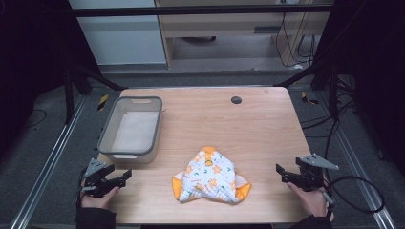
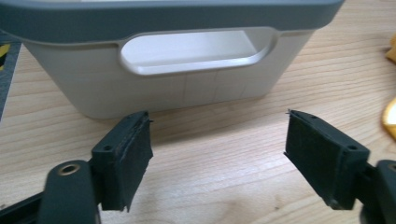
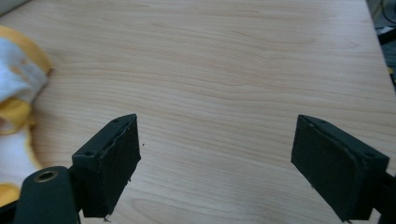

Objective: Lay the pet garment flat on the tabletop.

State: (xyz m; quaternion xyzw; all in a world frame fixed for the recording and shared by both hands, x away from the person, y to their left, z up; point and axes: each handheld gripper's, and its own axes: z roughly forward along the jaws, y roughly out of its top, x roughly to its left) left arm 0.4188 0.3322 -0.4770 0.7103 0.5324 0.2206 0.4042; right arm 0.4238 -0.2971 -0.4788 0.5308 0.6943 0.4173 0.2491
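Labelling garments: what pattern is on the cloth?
White cloth with orange flower print and orange trim; clearest in the high view.

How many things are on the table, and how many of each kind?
Cloth: 1
Bin: 1
Tool: 2, left tool and right tool, both open and holding nothing
Total: 4

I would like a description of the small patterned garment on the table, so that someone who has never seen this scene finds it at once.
Look at the wooden table and go to its near edge, midway between the left gripper and the right gripper. There lies a crumpled baby garment, to the right of the grey plastic bin. It is the one soft thing: white cloth with orange flowers and orange trim.
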